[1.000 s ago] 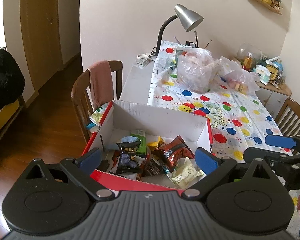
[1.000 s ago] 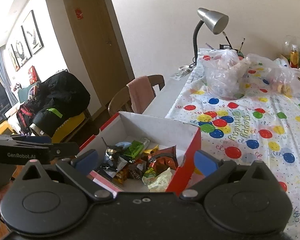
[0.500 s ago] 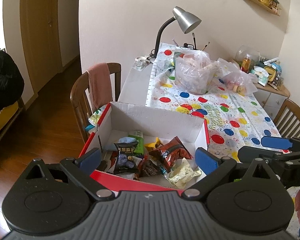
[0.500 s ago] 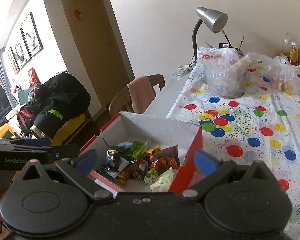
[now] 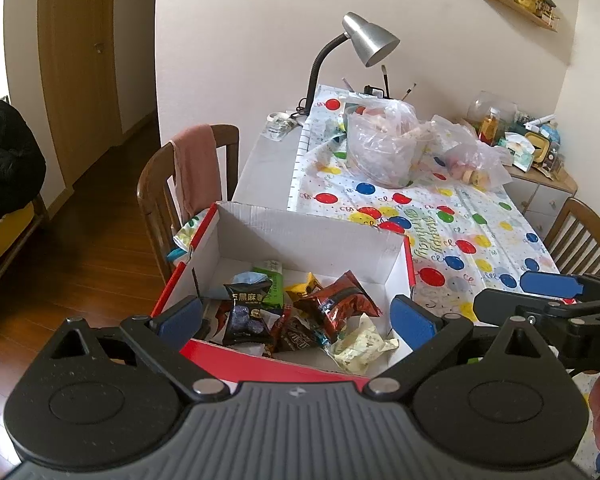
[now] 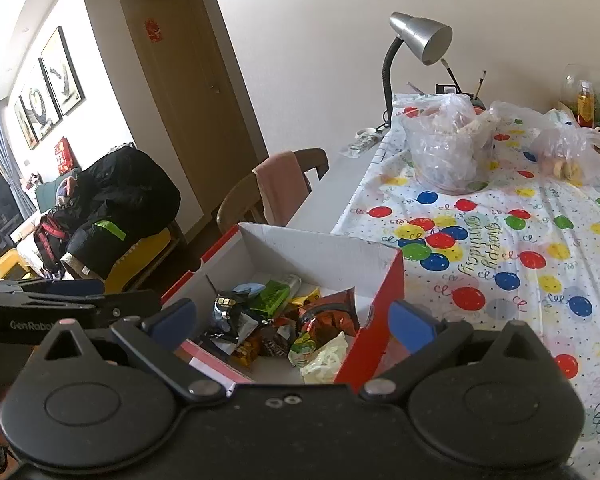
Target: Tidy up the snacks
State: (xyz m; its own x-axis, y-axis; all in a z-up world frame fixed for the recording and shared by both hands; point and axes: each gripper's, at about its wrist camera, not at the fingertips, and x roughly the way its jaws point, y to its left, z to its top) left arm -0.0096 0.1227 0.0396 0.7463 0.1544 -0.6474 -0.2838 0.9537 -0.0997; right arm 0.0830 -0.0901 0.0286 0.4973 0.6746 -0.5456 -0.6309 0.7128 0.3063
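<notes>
Both grippers hovered above the box, a red cardboard carton with white inner walls, open-topped, sat at the near left corner of the tabletop. The left gripper had its jaws spread wide and empty, blue pads framing the snack pile. The right gripper was just as wide open, holding nothing, its right pad out past the box's red right wall.

Inside lay a loose heap of crinkly foil and plastic packets. A black pack with purple pieces printed on it lay flat, long axis running 12 to 6. A red-brown bag, glossy and creased, slanted from 10 to 4. A pale crumpled wrapper sat at 4 o'clock in the box, and a green pack at 11. The exact packet count could not be told.

Beyond, at 12 to 1 o'clock, two clear plastic bags rested on the balloon-print cloth.
</notes>
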